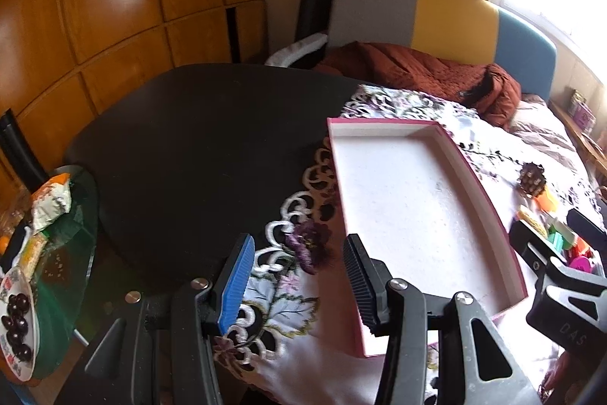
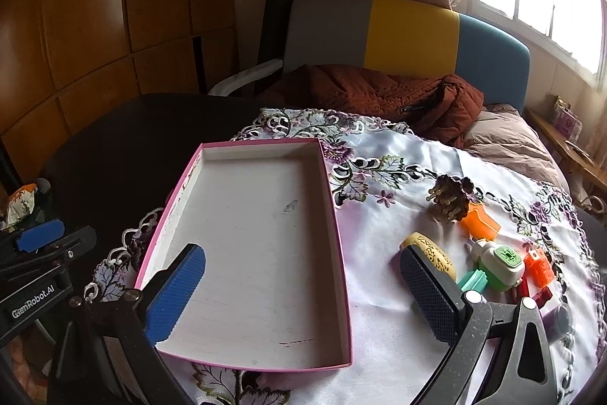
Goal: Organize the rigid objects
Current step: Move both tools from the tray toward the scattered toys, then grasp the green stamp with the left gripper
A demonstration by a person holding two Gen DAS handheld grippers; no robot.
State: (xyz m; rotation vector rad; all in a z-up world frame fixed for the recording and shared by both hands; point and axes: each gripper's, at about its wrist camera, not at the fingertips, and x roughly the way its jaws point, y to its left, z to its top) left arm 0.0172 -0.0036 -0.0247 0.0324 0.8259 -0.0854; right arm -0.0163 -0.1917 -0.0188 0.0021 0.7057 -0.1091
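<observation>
A shallow pink-rimmed box (image 2: 343, 253) with a white floor lies empty on the embroidered cloth; it also shows in the left wrist view as the box (image 1: 489, 192). To its right lie small items: a pine cone (image 2: 451, 200), an orange piece (image 2: 480, 224), a yellow oval (image 2: 432, 255), a white-and-green gadget (image 2: 500, 264), a teal piece (image 2: 472, 281) and red-orange blocks (image 2: 538, 266). My right gripper (image 2: 303, 295) hangs open over the box's near right part, nothing between its pads. My left gripper (image 1: 299, 285) is open and empty over the cloth's lace edge, left of the box.
The cloth (image 2: 398, 154) covers part of a dark round table (image 1: 197, 139). Behind it stand a grey-yellow-blue headboard (image 2: 409, 33) and a rust quilted jacket (image 2: 379, 93). At the left, a glass side table (image 1: 64, 253) carries snacks and a plate of dark fruit (image 1: 17, 325).
</observation>
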